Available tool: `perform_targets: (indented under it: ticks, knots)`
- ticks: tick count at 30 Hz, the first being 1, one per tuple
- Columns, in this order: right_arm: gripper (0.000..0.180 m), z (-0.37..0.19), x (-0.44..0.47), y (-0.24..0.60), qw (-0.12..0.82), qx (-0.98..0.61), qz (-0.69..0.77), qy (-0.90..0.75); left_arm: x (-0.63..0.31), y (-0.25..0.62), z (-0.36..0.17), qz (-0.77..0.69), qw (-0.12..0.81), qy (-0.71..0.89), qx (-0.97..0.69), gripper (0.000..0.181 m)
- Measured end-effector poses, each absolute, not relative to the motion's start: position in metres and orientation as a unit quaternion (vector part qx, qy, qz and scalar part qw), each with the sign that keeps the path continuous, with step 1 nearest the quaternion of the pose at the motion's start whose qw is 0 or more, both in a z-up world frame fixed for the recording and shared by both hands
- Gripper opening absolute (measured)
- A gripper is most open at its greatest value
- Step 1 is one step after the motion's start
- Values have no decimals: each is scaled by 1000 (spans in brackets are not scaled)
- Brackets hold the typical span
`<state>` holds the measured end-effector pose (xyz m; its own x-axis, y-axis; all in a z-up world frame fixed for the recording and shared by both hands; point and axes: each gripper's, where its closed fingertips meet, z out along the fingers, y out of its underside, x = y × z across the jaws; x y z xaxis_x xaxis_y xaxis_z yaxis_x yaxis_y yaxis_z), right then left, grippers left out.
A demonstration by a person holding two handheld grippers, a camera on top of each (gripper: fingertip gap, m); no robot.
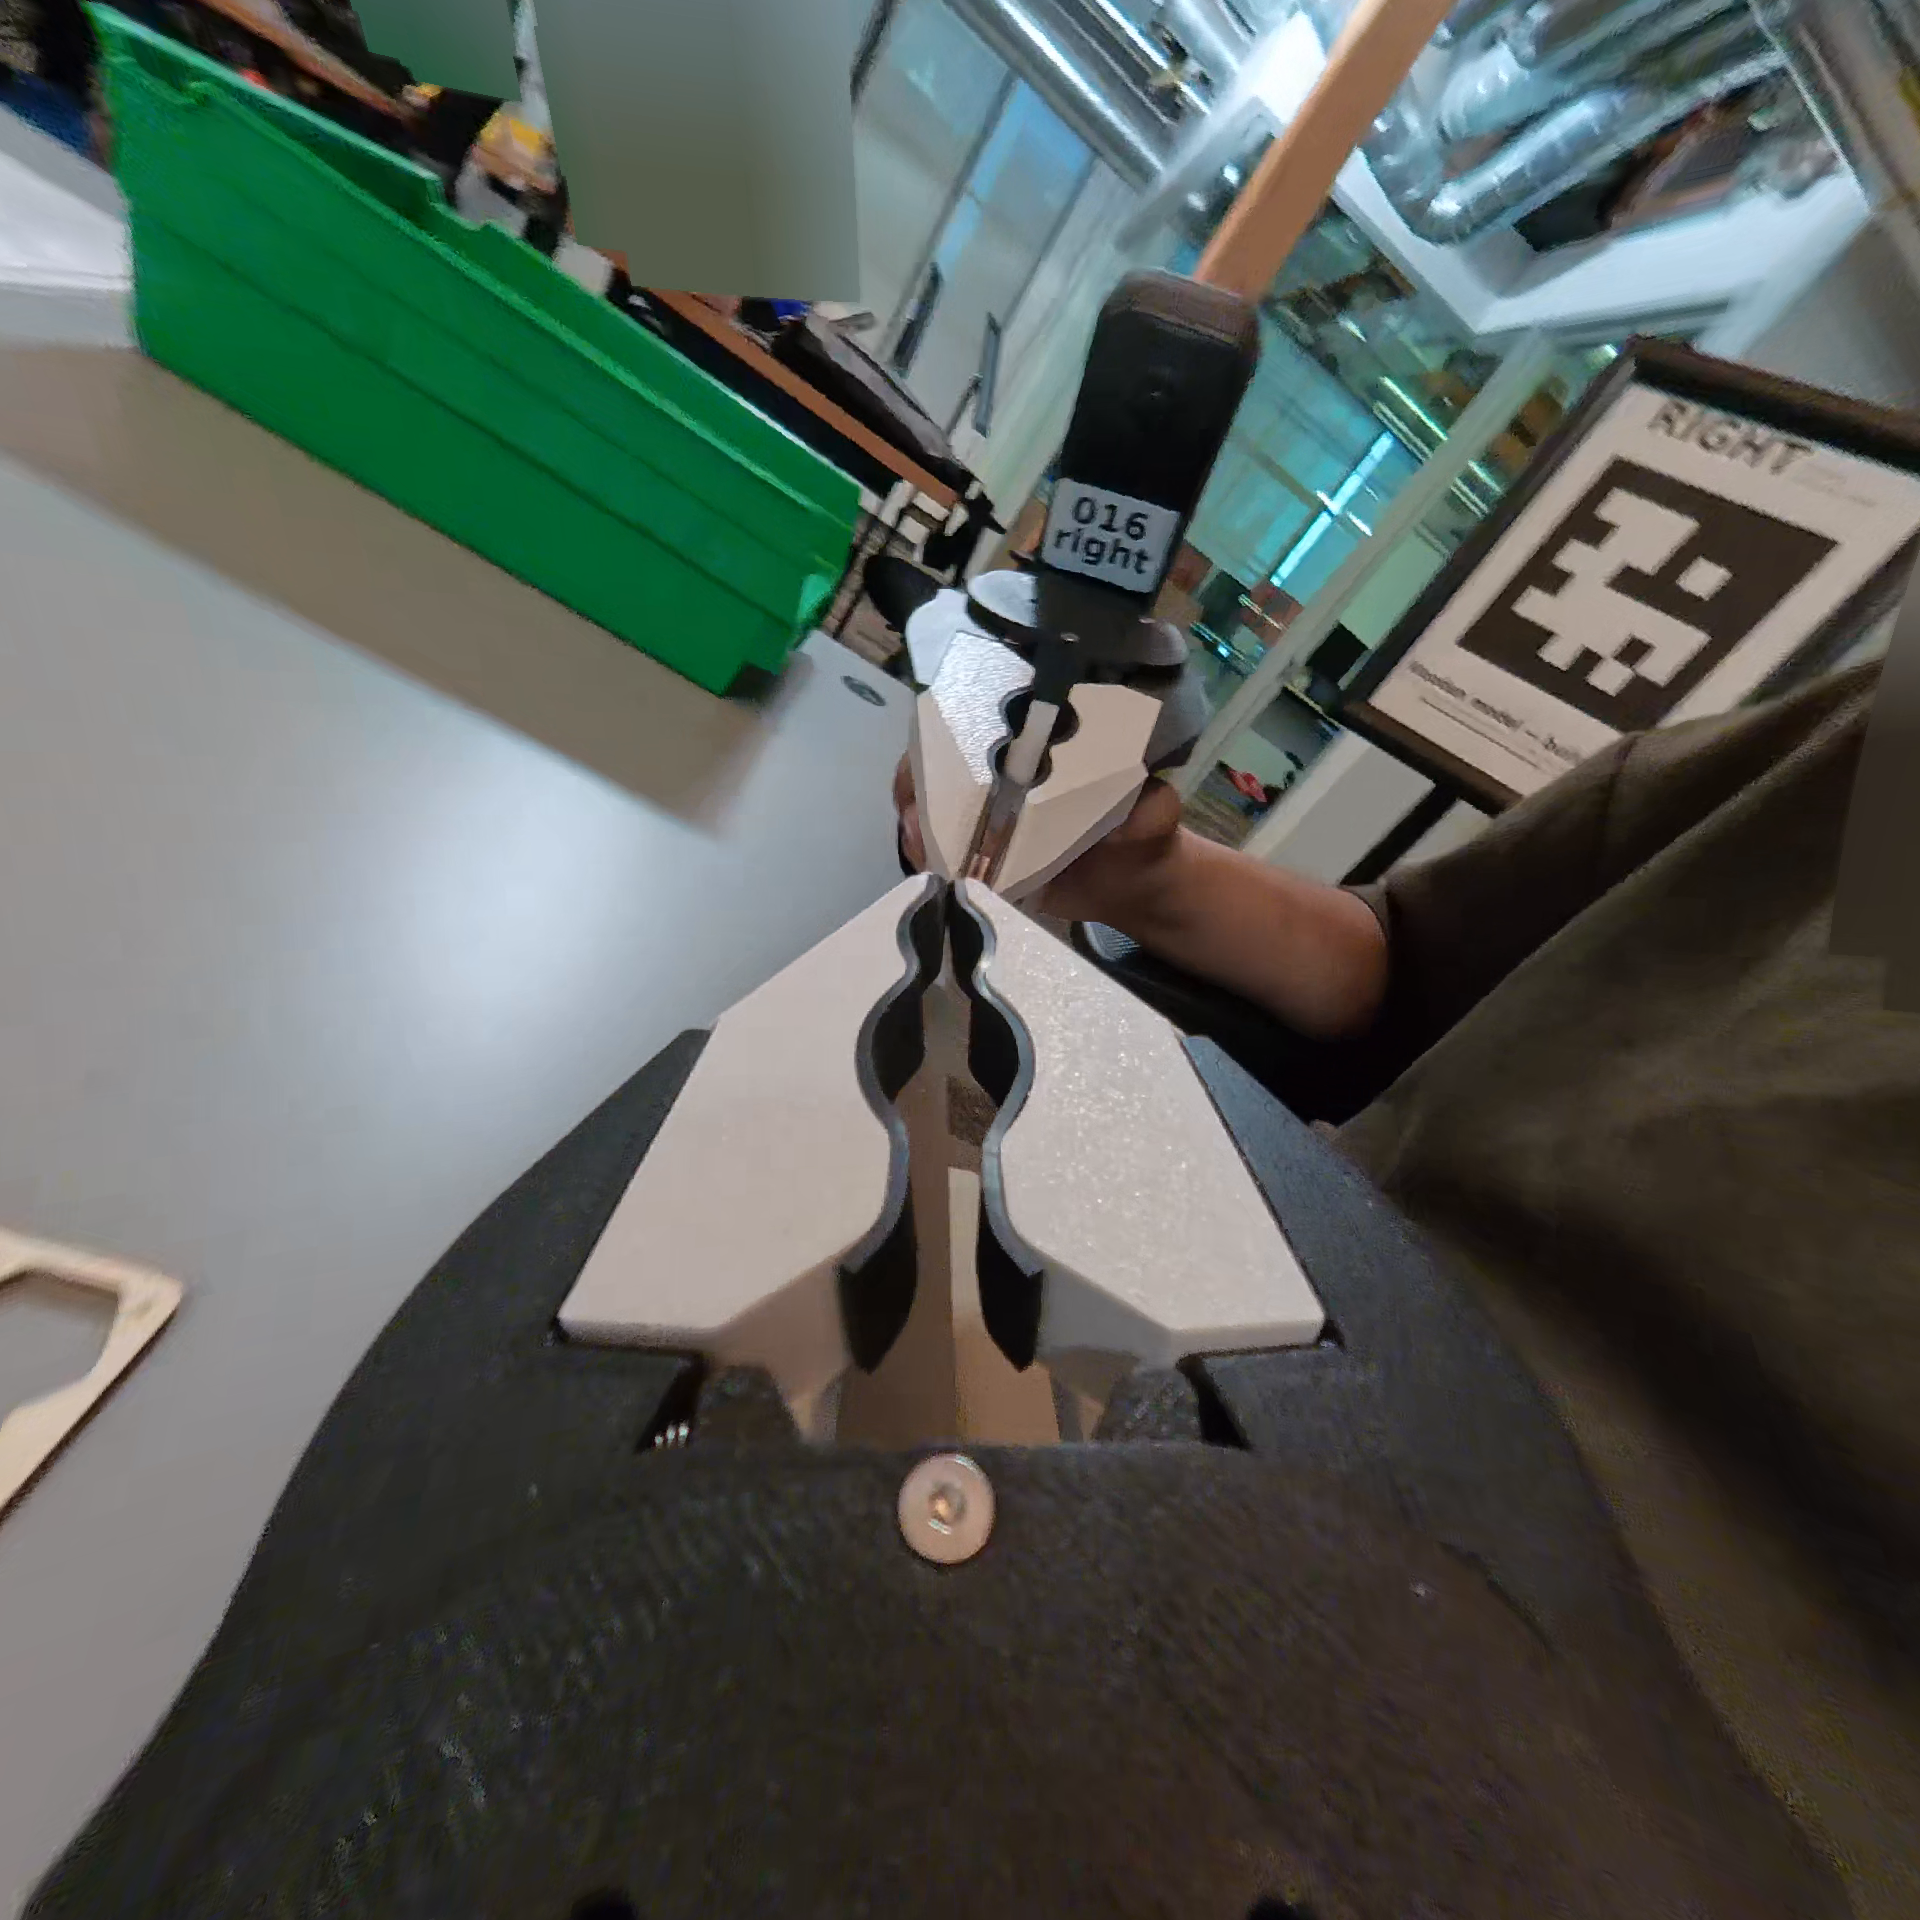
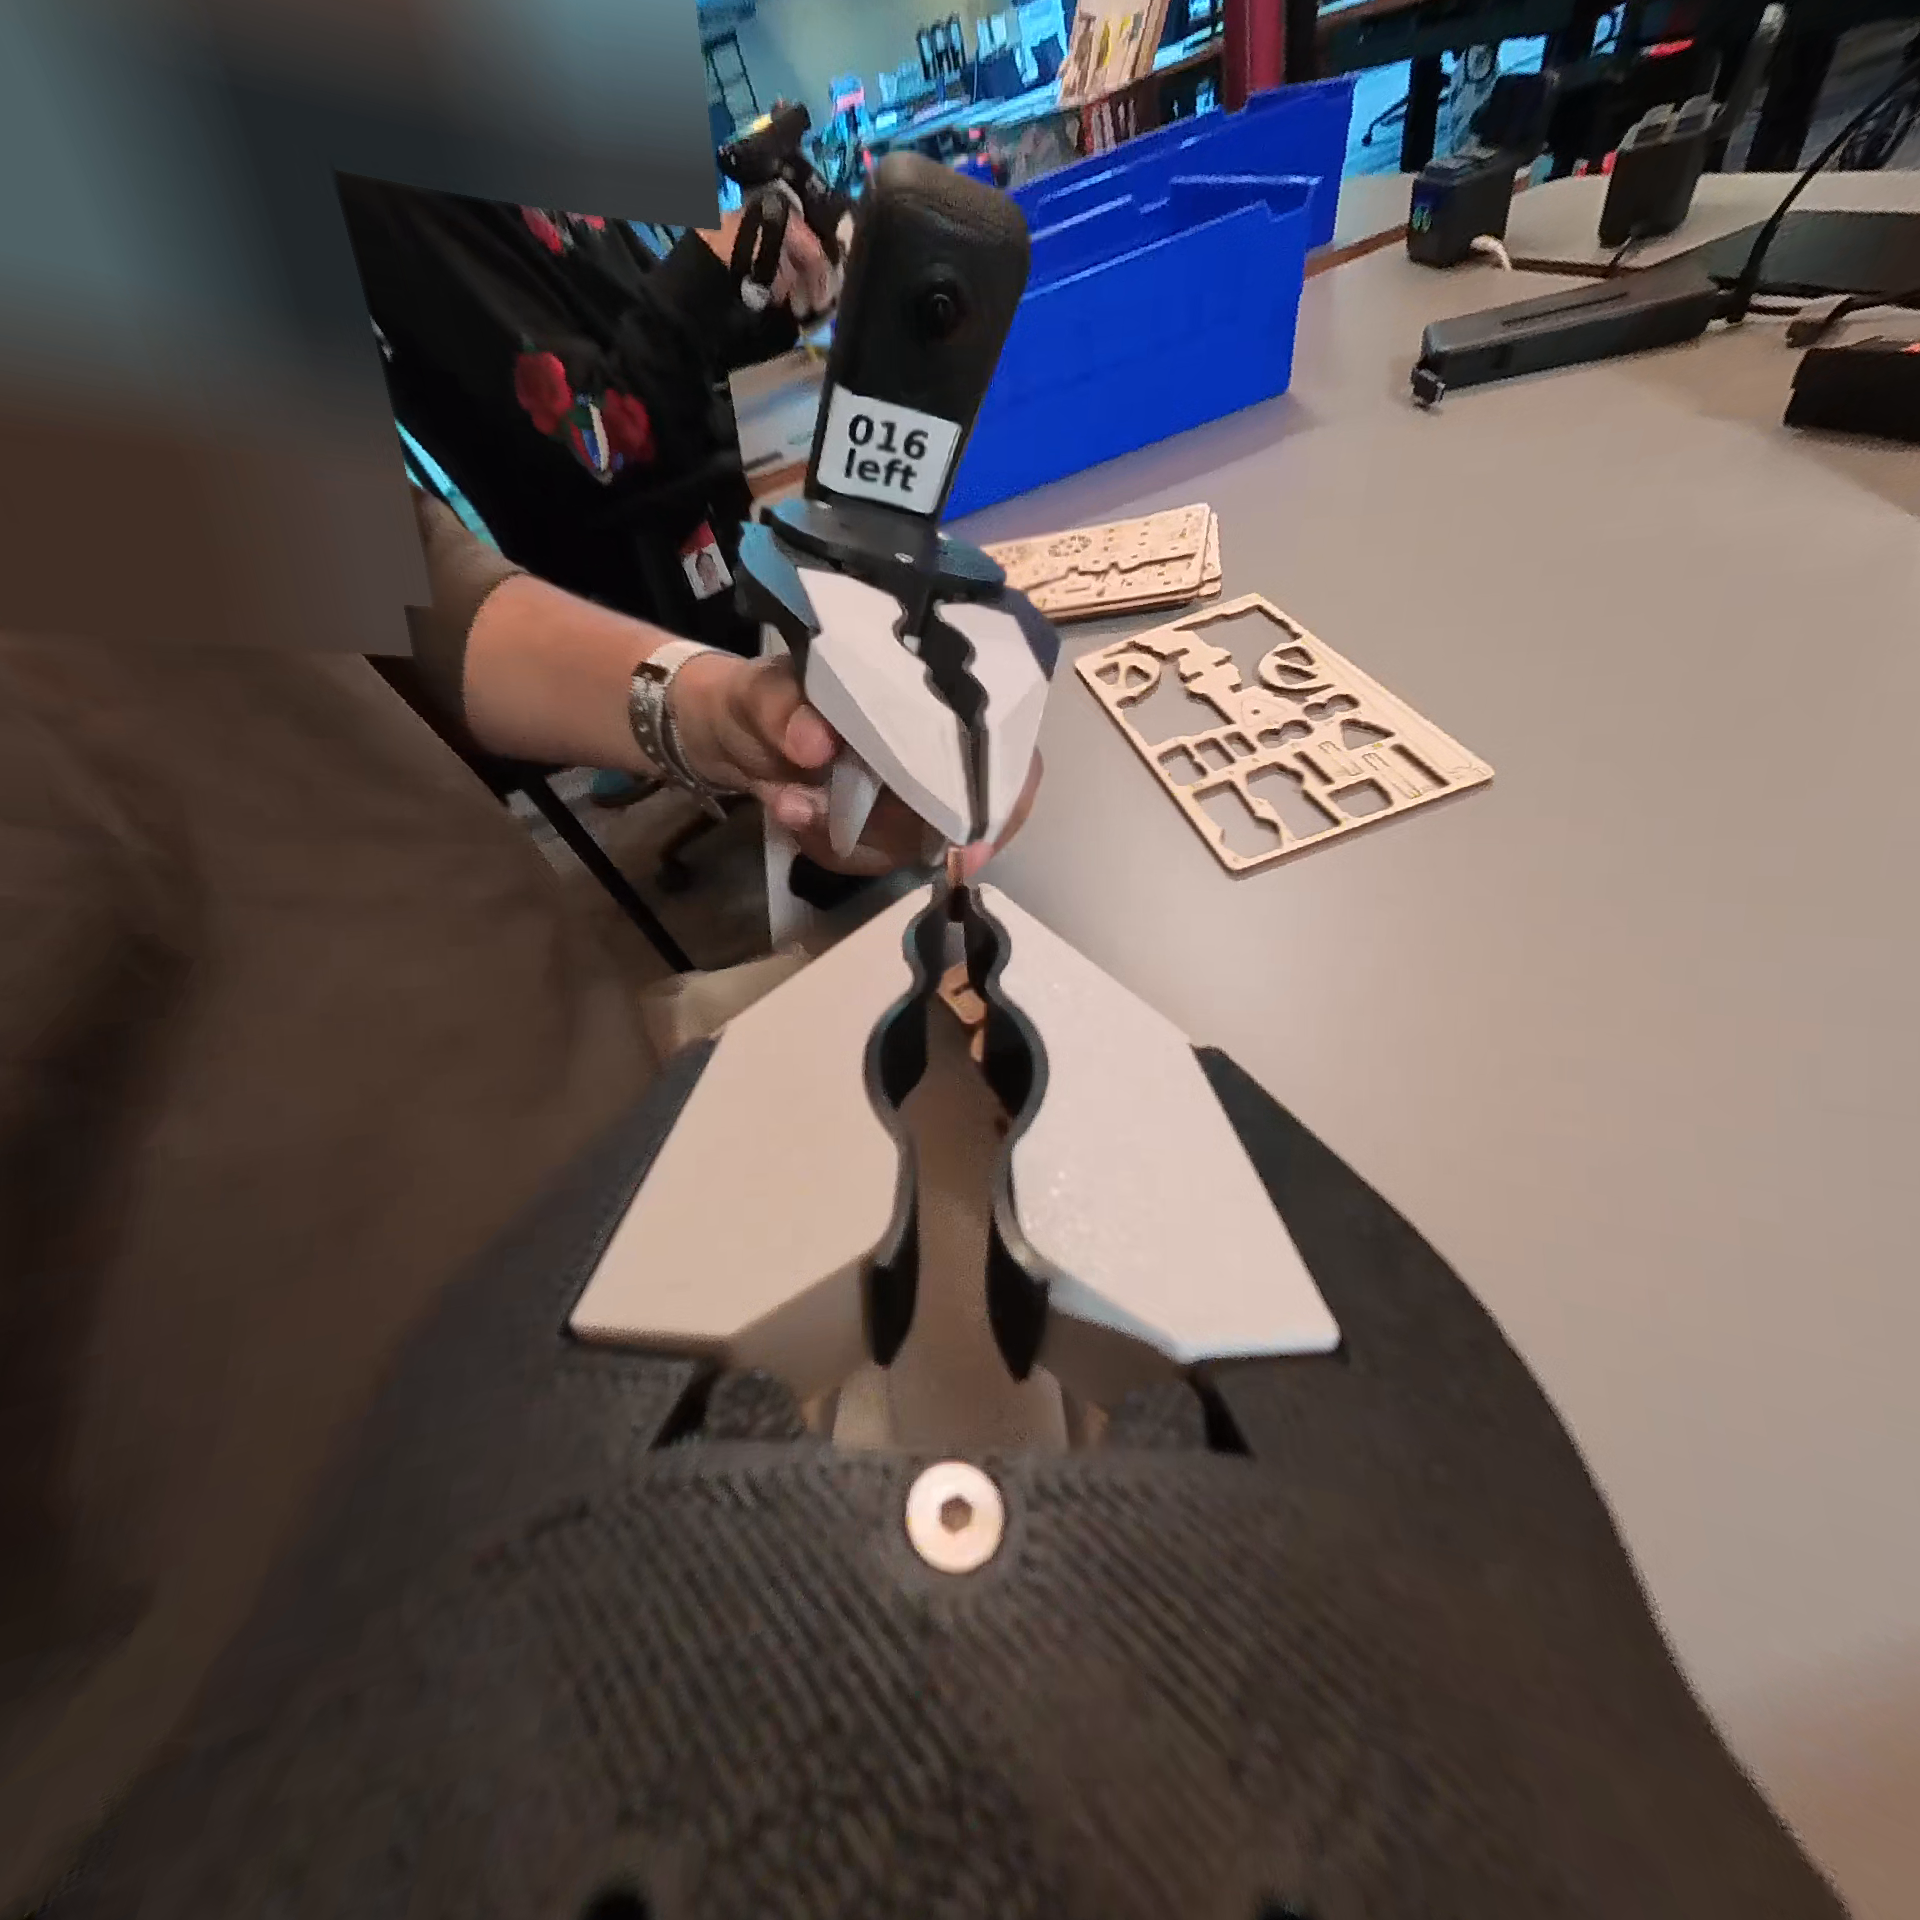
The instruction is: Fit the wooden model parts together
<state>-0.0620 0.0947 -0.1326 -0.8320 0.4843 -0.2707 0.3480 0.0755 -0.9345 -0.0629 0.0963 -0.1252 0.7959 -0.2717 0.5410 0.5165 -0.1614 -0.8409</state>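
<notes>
Left wrist view: a pale grey table (image 1: 312, 831) carries a green bin (image 1: 468, 416) at its far side and the corner of a cut-out wooden sheet (image 1: 73, 1340) at the left edge; behind stand glass partitions, metal ducting and a framed board with a black-and-white marker (image 1: 1652, 582). The left gripper (image 1: 943, 888) points away from the camera with its tips closed together, and the right gripper (image 1: 977, 862) faces it tip to tip, held in a bare hand (image 1: 1122, 842) with the forearm reaching in from the right. Right wrist view: the same table (image 2: 1558, 1039) bears a blue bin (image 2: 1153, 312), a stack of uncut wooden sheets (image 2: 1122, 561) and, nearer, a flat wooden sheet (image 2: 1288, 727) with most shapes punched out; dark devices and cables lie at the far right. A second person in dark clothing (image 2: 561, 395) stands behind. The hand (image 2: 769, 748) holding the left gripper (image 2: 971, 831) wears a wristband, its fingers wrapped round the handle. The right gripper (image 2: 956, 904) is closed on a small wooden part (image 2: 966, 1003), seen between its fingers; a tiny piece (image 2: 951, 862) sits where the two grippers meet, and whether the left gripper truly pinches it is hard to tell at this blur.
</notes>
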Motion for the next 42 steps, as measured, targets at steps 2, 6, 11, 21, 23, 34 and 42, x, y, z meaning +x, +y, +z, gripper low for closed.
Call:
perform_targets:
  ticks: [2,6,11,21,23,34,42]
  knots:
    - [1,-127,-55,98,54,-290,630,-719,-53,101,-119,-309,641,-57,-701,0]
    - [1,-118,-44,106,50,-307,655,-688,-42,108,-110,-314,643,-21,-698,0]
    - [1,-100,-43,114,48,-338,698,-629,-39,112,-109,-316,635,0,-705,0]
    - [1,-98,-48,123,35,-357,717,-598,-48,111,-108,-315,644,-23,-697,3]
    - [1,-98,-51,122,25,-358,720,-595,-56,109,-109,-312,650,-39,-692,5]
    - [1,-114,-76,139,88,-339,671,-654,-103,78,-113,-277,680,-129,-666,2]
    - [1,-148,-91,136,99,-292,594,-743,-97,66,-127,-236,672,-123,-691,4]
